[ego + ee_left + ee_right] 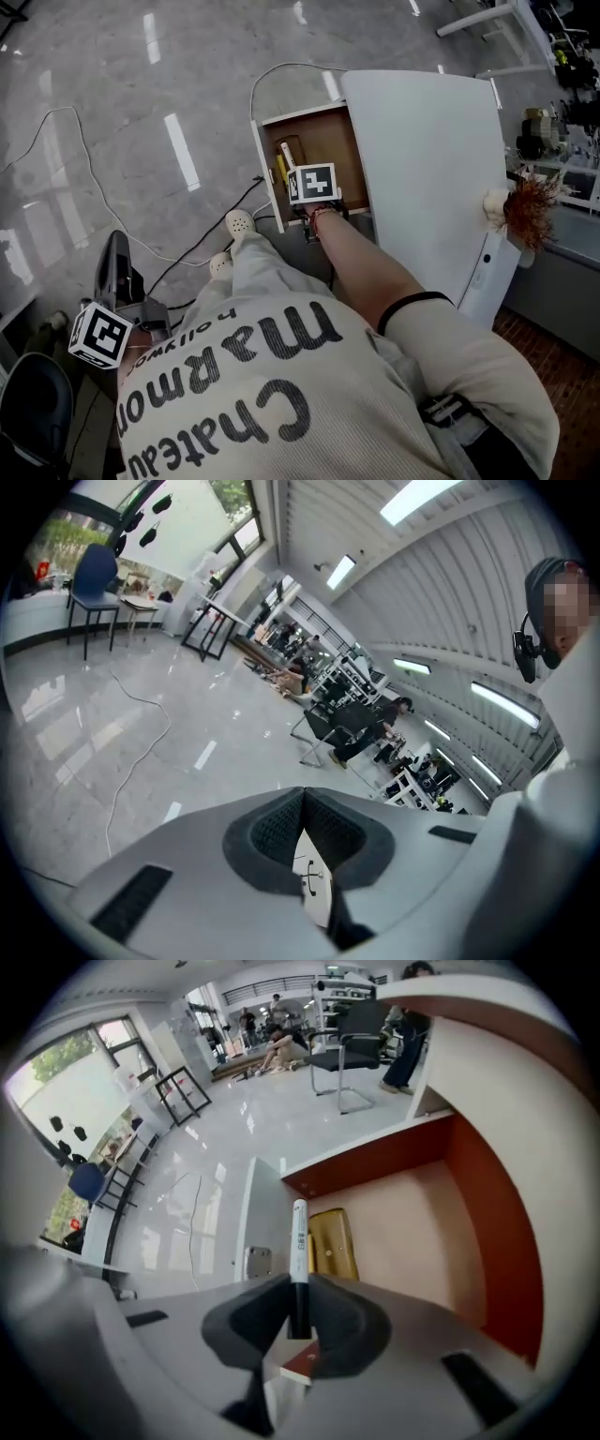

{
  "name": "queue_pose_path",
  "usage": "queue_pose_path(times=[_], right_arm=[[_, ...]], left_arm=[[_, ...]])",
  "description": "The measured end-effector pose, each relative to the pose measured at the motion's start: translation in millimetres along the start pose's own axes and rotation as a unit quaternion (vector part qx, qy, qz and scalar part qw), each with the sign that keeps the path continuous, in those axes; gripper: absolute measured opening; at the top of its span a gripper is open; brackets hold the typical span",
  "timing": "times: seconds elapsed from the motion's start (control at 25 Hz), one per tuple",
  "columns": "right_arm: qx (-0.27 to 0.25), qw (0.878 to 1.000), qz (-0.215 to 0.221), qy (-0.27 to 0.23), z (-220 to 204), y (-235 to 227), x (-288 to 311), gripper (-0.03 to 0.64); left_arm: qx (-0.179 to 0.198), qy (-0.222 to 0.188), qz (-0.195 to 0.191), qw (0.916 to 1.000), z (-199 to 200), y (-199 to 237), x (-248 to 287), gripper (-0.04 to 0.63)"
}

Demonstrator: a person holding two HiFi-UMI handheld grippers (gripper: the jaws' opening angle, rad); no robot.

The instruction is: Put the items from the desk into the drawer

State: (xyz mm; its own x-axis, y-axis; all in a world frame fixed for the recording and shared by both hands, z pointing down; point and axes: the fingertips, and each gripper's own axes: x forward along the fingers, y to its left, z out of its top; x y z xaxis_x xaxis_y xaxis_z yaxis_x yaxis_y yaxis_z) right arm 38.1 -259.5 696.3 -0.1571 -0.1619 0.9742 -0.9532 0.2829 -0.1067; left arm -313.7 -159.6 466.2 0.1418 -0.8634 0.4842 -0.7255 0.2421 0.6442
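Note:
The drawer stands pulled out from the white desk, and its wooden floor shows. My right gripper hangs over the drawer, pointing steeply down. It is shut on a white marker with a dark end, which sticks out past the pads. A yellow item lies on the drawer floor under the marker. My left gripper is held low at the far left, away from the desk. Its pads meet at the tips with nothing between them.
Thin cables trail across the glossy floor left of the drawer. A reddish dried bunch sits at the desk's right edge. A dark chair stands at the lower left. An office chair stands beyond the drawer.

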Motion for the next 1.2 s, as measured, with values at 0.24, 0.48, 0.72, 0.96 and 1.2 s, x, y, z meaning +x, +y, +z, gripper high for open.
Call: queue_pose_path(times=[0.24, 0.48, 0.72, 0.96, 1.2], right_arm=[[-0.042, 0.997, -0.016, 0.057, -14.9, -22.9, 40.3, 0.069], [-0.011, 0.996, 0.003, 0.085, -24.2, -34.1, 72.4, 0.069], [-0.018, 0.994, 0.02, 0.11, -34.5, -31.1, 107.0, 0.072], [-0.02, 0.992, 0.008, 0.126, -42.4, -35.8, 123.9, 0.073], [-0.016, 0.993, -0.001, 0.118, -44.9, -40.0, 125.1, 0.075]], left_arm=[[-0.006, 0.017, 0.04, 0.999, -13.2, -0.1, 13.1, 0.002], [-0.004, 0.034, 0.069, 0.997, -28.3, 3.2, 23.4, 0.002], [-0.014, 0.064, 0.079, 0.9947, -43.0, 11.9, 37.1, 0.002], [-0.009, 0.078, 0.08, 0.9937, -53.7, 11.1, 44.3, 0.002], [0.0, 0.092, 0.076, 0.9929, -62.8, 13.5, 42.2, 0.002]])
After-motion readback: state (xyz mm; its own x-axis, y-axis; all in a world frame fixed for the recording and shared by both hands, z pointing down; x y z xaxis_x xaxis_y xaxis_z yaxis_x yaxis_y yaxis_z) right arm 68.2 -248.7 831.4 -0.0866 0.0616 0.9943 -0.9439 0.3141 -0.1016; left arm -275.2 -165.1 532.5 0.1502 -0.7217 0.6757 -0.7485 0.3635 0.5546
